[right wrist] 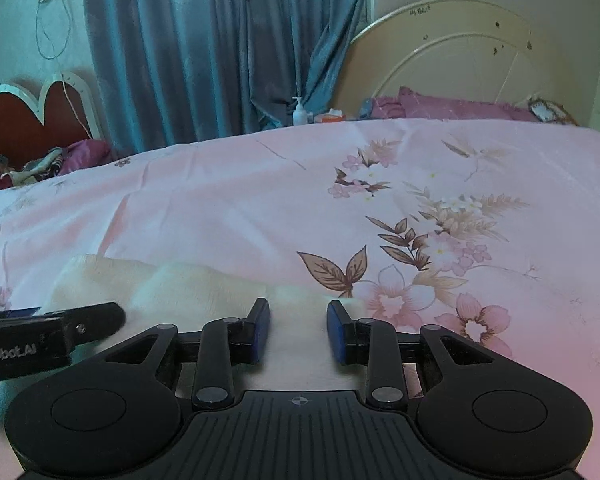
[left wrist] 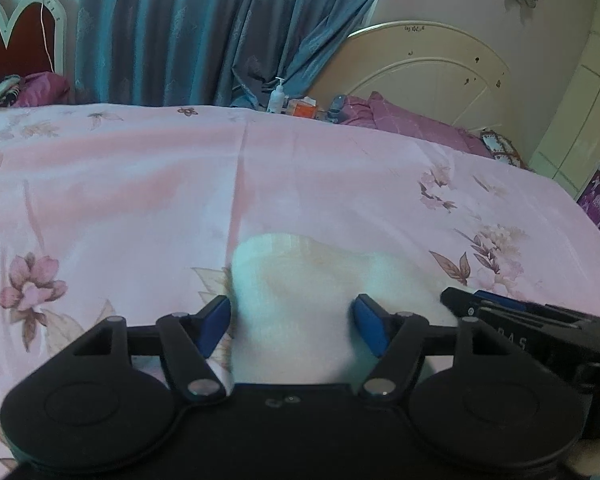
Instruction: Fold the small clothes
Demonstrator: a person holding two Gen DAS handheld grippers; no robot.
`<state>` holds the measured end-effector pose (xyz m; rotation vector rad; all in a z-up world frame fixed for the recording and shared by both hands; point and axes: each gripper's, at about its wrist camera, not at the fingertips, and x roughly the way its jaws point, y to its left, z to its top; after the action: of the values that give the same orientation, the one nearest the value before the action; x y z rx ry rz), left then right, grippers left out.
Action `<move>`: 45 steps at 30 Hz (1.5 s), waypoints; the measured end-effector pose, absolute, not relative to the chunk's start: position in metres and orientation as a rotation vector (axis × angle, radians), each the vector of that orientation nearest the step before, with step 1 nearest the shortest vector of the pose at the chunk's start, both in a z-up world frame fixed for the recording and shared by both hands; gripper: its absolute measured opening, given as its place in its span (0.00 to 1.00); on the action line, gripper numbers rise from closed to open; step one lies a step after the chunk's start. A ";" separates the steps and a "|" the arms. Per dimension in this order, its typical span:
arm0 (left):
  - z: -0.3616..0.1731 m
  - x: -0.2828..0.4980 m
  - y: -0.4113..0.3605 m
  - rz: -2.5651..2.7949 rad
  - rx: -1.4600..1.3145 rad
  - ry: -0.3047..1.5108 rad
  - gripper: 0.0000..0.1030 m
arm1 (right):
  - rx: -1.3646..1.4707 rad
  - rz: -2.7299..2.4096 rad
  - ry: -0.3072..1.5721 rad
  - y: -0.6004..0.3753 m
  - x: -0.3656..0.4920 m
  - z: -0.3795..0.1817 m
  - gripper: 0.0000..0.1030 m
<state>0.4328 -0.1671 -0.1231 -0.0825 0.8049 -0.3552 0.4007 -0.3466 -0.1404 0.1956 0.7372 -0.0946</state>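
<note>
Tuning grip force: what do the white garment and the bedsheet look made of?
White garment: soft, fuzzy knit or fleece by the look, matte, with blurred woolly edges; exact fibre unclear. Bedsheet: thin, smooth woven fabric, pink floral print, slight sheen and fine creases; possibly polyester or a cotton blend.
</note>
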 end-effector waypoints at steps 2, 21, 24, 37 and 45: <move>-0.118 0.429 -0.167 -0.350 -0.068 0.801 0.67 | 0.213 -0.088 0.739 -0.349 0.396 -0.136 0.29; -0.099 0.374 -0.148 -0.363 -0.069 0.761 0.64 | 0.131 0.007 0.694 -0.314 0.307 -0.107 0.30; -0.102 0.362 -0.145 -0.369 -0.087 0.771 0.64 | 0.106 -0.012 0.711 -0.316 0.301 -0.119 0.30; -0.105 0.343 -0.141 -0.386 -0.084 0.804 0.63 | 0.159 -0.004 0.717 -0.328 0.285 -0.107 0.30; -0.104 0.309 -0.123 -0.410 -0.076 0.821 0.63 | 0.179 0.078 0.725 -0.322 0.225 -0.094 0.30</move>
<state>0.3086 -0.1229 -0.1041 -0.0762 0.8210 -0.4104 0.2248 -0.3215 -0.0936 0.1789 0.7251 0.0777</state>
